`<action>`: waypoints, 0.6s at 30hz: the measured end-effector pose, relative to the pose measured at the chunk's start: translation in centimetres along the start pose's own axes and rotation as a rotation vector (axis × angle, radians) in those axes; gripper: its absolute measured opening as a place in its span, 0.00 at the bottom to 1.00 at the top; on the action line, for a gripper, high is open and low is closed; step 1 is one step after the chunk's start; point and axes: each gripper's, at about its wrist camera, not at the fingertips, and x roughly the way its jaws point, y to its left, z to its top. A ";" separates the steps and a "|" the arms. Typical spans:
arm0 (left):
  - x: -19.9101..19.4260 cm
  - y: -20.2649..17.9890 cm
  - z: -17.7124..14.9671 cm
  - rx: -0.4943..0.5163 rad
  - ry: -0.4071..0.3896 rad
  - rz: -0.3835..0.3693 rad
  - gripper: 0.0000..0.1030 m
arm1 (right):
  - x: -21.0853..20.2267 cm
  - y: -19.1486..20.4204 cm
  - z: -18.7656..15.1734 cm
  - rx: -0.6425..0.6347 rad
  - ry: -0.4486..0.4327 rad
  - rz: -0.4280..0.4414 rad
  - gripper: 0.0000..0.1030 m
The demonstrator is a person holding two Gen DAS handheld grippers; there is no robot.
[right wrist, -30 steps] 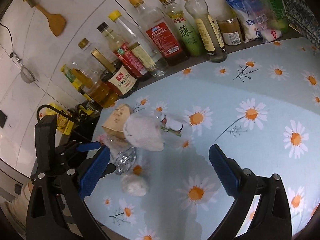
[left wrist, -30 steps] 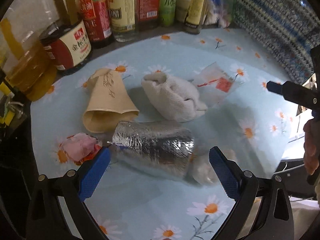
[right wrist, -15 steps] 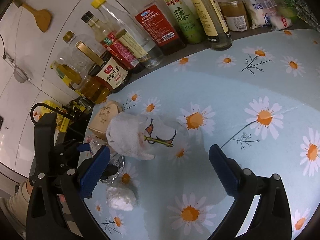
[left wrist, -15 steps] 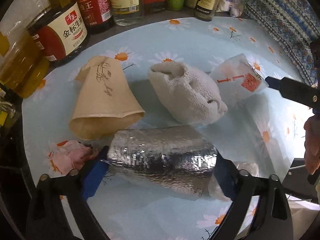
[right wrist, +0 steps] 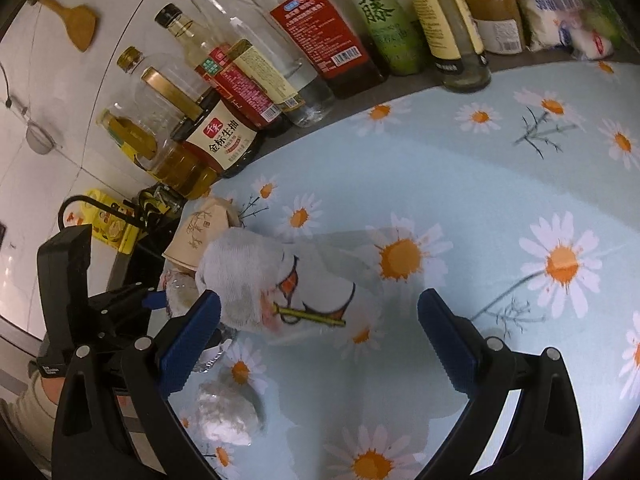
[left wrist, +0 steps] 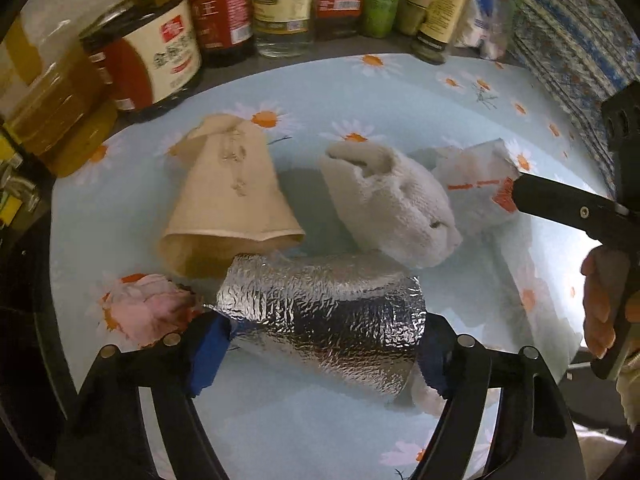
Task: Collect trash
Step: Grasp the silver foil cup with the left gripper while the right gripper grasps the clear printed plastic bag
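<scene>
The daisy surface holds trash. The left tongs, wide before, are closing around the foil roll. The right tongs stay spread.

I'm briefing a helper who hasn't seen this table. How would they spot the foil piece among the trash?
On the daisy-print tablecloth, in front of the row of sauce bottles, lies a small cluster of trash. The foil roll lies nearest, between the closing jaws of the left gripper. It alone is shiny crinkled silver; its neighbours are paper or cloth.

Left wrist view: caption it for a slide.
Left tool closing around a foil roll beside a paper cup and towel.
</scene>
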 end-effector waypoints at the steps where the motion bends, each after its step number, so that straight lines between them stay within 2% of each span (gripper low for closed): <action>1: 0.0 0.1 0.0 -0.010 0.001 0.000 0.74 | 0.1 0.1 0.1 -0.009 -0.001 0.005 0.95; 5: -0.4 -0.2 0.0 -0.011 -0.008 0.005 0.74 | 0.7 0.2 0.5 -0.024 0.013 0.014 0.88; 7: -0.8 -0.5 0.0 -0.008 -0.014 0.010 0.74 | 1.0 0.1 0.7 -0.027 0.022 0.023 0.76; 8: -0.9 -0.5 0.0 -0.010 -0.014 0.009 0.73 | 1.2 0.1 0.7 -0.030 0.023 0.018 0.73; 10: -1.1 -0.5 -0.1 -0.016 -0.014 0.012 0.73 | 1.3 0.3 0.7 -0.051 0.021 -0.012 0.61; 12: -1.1 -0.4 -0.2 -0.020 -0.012 0.016 0.73 | 1.4 0.6 0.6 -0.076 0.024 -0.026 0.54; 18: -1.5 0.0 -0.4 -0.052 -0.009 0.025 0.73 | 1.1 0.6 0.9 -0.096 0.009 -0.032 0.47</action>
